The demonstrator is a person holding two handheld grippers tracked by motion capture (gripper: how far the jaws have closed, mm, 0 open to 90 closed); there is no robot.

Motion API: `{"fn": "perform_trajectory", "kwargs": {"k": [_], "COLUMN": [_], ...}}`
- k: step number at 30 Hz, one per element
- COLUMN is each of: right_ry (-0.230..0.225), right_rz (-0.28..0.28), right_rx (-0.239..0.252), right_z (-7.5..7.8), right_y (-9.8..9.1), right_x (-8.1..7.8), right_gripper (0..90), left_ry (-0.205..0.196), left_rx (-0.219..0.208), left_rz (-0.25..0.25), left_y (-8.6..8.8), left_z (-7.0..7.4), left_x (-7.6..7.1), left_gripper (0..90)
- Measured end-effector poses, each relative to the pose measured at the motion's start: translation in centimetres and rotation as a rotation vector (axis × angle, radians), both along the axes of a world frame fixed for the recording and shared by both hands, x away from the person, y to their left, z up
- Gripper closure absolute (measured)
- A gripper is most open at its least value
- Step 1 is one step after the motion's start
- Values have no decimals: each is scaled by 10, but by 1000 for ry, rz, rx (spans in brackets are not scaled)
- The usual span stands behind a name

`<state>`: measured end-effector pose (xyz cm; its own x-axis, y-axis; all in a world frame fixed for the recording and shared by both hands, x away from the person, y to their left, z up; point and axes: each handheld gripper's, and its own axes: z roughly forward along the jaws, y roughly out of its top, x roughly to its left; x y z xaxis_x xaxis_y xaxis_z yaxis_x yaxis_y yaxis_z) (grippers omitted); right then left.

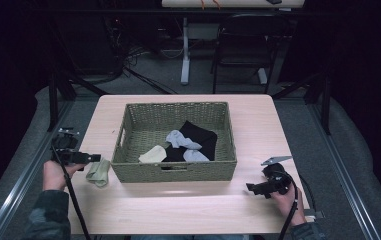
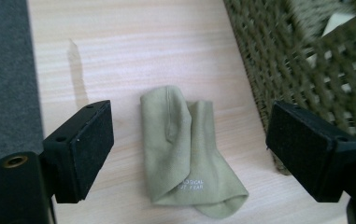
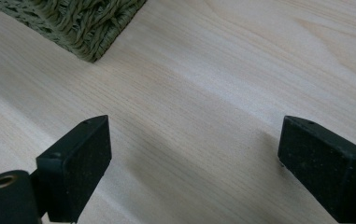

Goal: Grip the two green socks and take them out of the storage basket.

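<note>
While our left tool [image 2: 189,149] hangs released above the olive sock [image 2: 185,154], the sock lies flat on the counter [image 1: 178,205] just beside the basket [image 1: 175,172], outside its left wall. Our right tool [image 3: 194,168] is also released, over bare counter. Farther off, more socks [image 1: 180,139] lie in the basket. A careless sweep could drag the olive sock off the near edge.

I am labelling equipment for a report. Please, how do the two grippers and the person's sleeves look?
Both are black. The left gripper has two blocky jaws with flat, matte pads and a brass-coloured insert near its base. The right gripper carries a grey three-cornered plate. A black cable trails from each. The sleeves are dark and mottled.
</note>
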<state>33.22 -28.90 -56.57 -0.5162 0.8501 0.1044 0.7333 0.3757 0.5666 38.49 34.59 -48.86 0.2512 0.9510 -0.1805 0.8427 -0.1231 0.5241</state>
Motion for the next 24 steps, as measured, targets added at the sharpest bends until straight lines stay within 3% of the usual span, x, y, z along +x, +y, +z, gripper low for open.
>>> {"fn": "perform_trajectory", "kwargs": {"k": [2, 4, 7, 12, 24], "right_ry": [0, 5, 4, 4, 2], "right_rz": [0, 3, 2, 2, 2], "right_rx": [-8, 2, 1, 7, -1], "right_z": [0, 0, 0, 0, 0], "right_y": [-1, 0, 1, 1, -1], "right_x": [0, 1, 1, 1, 1], "right_gripper": [91, 91, 91, 91, 91], "left_ry": [-19, -56, -79, -139, -176], "left_rx": [3, 16, 28, 56, 105], "left_rz": [3, -4, -13, -52, -143], "left_y": [1, -1, -3, -19, -63], "left_z": [10, 29, 42, 75, 106], "left_x": [-2, -5, -6, -4, 17], "left_gripper": [130, 115, 107, 87, 69]}}
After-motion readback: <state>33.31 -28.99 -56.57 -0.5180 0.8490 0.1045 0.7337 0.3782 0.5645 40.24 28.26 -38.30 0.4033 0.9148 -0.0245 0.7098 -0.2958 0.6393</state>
